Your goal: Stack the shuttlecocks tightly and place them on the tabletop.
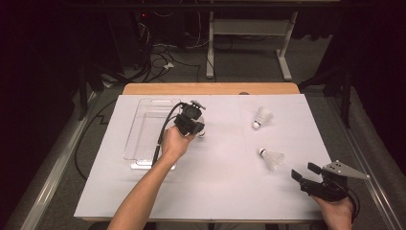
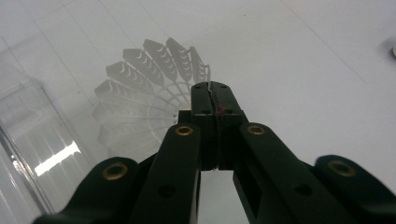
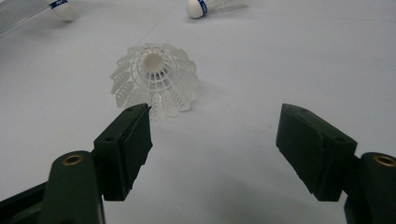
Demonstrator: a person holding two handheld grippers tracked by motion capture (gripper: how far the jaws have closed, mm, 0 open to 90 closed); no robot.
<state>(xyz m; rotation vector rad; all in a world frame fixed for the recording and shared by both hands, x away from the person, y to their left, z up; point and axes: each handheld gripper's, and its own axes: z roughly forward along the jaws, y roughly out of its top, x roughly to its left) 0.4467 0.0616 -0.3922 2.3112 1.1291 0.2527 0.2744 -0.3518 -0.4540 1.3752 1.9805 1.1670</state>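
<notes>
White plastic shuttlecock (image 2: 140, 93) is pinched by its skirt rim in the closed left hand-held gripper (image 1: 191, 125), beside the clear tray (image 1: 143, 132), likely for dropping in. Right hand-held gripper (image 1: 301, 173) waits open near another shuttlecock (image 1: 272, 158) on the tabletop (image 1: 220, 182).

On the table (image 1: 220, 191), a tray (image 1: 143, 129) lies at the left, with the left gripper (image 1: 198, 130) just right of it, pinching a shuttlecock (image 2: 140, 93). Two shuttlecocks (image 1: 262, 117) (image 1: 272, 158) lie well right; the right gripper (image 1: 301, 172) sits beside the nearer.
</notes>
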